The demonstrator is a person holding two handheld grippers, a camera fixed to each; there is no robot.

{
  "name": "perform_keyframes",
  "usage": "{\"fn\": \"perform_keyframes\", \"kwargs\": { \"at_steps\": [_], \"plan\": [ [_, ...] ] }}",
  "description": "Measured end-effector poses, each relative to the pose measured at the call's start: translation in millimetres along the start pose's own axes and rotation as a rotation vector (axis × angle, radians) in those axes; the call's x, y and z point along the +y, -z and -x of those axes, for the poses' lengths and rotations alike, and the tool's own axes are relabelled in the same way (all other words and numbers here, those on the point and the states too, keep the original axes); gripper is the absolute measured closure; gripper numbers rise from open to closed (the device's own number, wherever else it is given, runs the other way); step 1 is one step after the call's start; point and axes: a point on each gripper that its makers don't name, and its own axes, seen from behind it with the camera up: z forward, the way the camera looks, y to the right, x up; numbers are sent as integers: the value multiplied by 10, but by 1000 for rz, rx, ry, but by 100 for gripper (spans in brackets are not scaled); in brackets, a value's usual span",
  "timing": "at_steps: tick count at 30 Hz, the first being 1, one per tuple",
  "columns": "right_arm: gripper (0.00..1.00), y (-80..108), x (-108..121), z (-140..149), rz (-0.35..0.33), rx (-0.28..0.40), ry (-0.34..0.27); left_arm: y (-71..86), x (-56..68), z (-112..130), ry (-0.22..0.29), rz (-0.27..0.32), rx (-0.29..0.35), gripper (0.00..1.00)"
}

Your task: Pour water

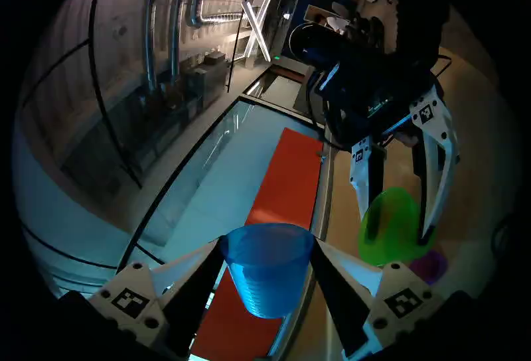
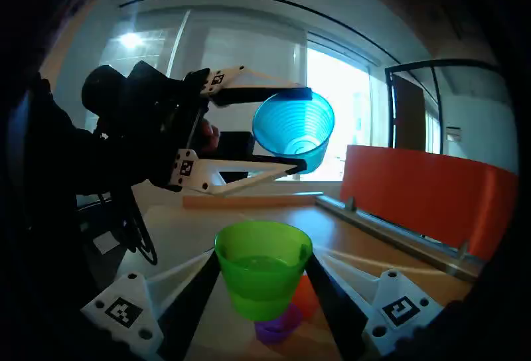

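My left gripper (image 1: 269, 275) is shut on a blue cup (image 1: 267, 268), both fingers pressing its sides. In the right gripper view that same blue cup (image 2: 294, 130) is tipped over, its open mouth facing down toward the camera, held by the left gripper (image 2: 302, 125) above and behind the green cup. My right gripper (image 2: 263, 275) is shut on a green cup (image 2: 263, 268) that stands upright with water in it. In the left gripper view the green cup (image 1: 391, 225) sits between the right gripper's fingers (image 1: 398, 215), lower right.
An orange panel (image 2: 431, 192) runs along the wooden table (image 2: 345, 228) on a metal rail. A purple cup (image 2: 279, 328) and an orange cup (image 2: 306, 294) lie below the green cup. A person's dark sleeve (image 2: 60, 155) is at the left.
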Motion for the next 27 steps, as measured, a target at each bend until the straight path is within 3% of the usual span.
{"fn": "perform_keyframes", "kwargs": {
  "at_steps": [27],
  "plan": [
    [10,32,34,-72,9,5,15,69,-24,111,291,-22,-28,13]
  ]
}}
